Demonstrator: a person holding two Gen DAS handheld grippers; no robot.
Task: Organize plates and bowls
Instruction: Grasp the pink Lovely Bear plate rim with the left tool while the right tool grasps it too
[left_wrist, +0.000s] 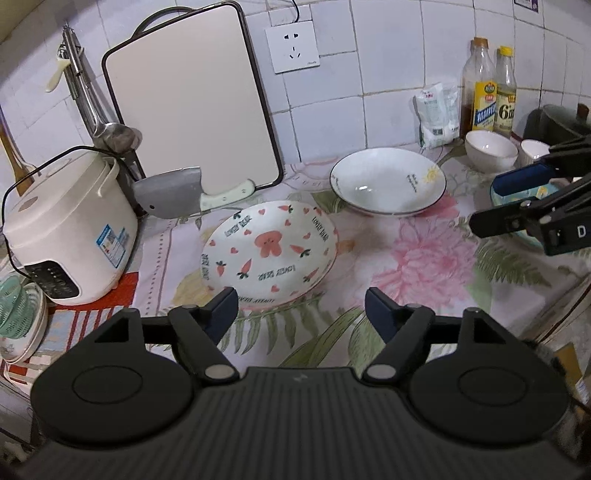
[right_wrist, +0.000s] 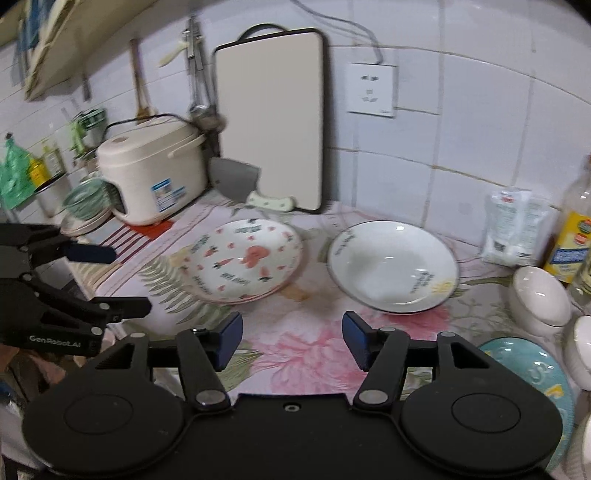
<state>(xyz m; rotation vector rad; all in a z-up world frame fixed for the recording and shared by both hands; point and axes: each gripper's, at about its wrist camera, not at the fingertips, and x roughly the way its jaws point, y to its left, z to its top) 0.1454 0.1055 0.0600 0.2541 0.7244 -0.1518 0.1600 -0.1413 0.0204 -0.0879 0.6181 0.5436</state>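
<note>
1. Carrot plate (left_wrist: 269, 249) lies on the bench (left_wrist: 399, 266), just beyond the left hand-held gripper (left_wrist: 301, 314).
2. White plate (right_wrist: 393, 267) lies beyond the right hand-held gripper (right_wrist: 291, 338), slightly right.
3. Both hand-held grippers: jaws well apart, empty, touching nothing.

Carrot plate (left_wrist: 269, 251) lies left of the sun bowl (left_wrist: 388, 181); cutting board (left_wrist: 192, 99) stands behind, seemingly against the wall.

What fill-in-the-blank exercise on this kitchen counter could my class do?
1. The carrot plate shows a pink ____ at its centre.
2. The knife leans against the ____.
3. Both the left gripper and right gripper hold ____.
4. The white plate has a yellow ____ drawn inside.

Answers: rabbit; cutting board; nothing; sun
</note>
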